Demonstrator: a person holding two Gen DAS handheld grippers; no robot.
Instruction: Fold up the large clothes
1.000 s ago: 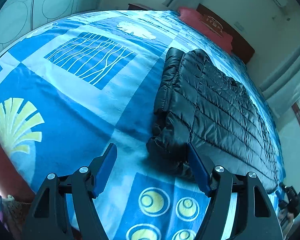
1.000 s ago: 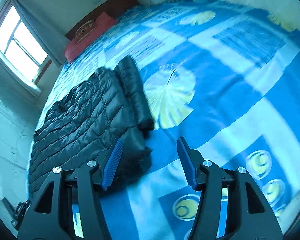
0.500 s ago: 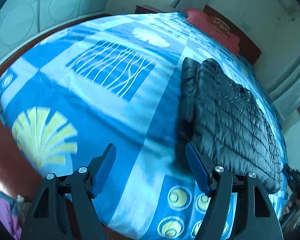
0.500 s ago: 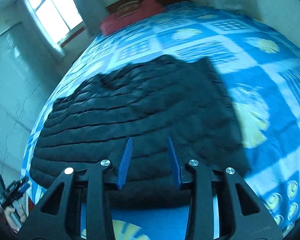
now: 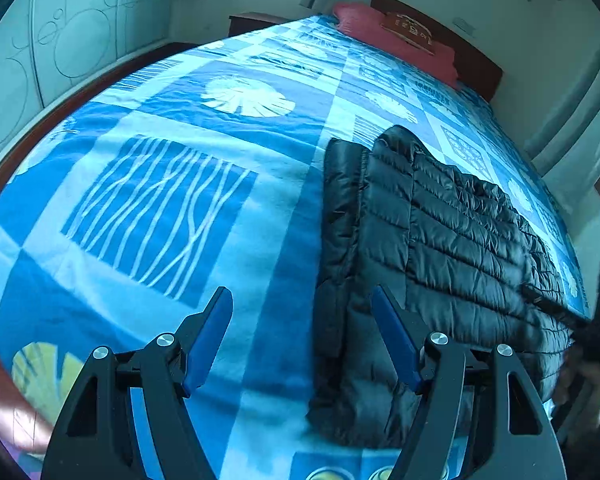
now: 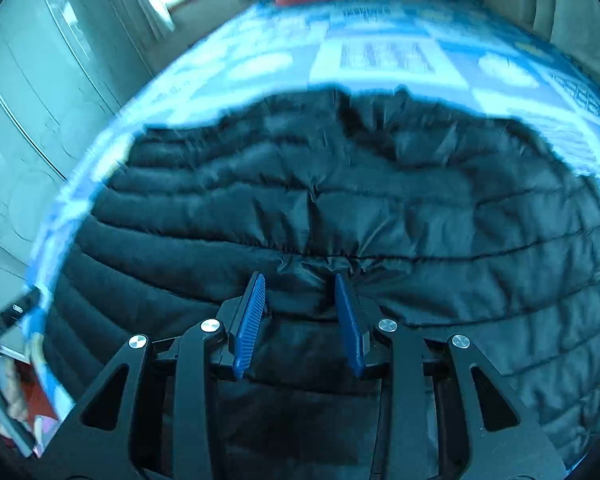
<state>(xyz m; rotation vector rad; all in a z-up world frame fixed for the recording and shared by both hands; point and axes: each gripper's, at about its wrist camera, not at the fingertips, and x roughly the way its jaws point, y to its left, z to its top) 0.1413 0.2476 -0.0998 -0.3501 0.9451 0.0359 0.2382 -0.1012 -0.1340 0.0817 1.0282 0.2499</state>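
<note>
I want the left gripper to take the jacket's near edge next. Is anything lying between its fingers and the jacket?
Nothing visible does. The left gripper hangs open above the blue patterned bedspread, and the black puffer jacket lies flat just beside its right finger, with only bare bedspread around that edge.

Blue patterned bedspread (image 5: 188,208), red pillow (image 5: 396,36)

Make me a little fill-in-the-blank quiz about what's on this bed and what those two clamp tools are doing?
1. The puffy quilted jacket is ____ in colour.
2. It lies on a bedspread that is mostly ____.
3. The pillow at the headboard is ____.
4. The fabric bunched between the right gripper fingers belongs to the ____.

Missing words: black; blue; red; jacket
</note>
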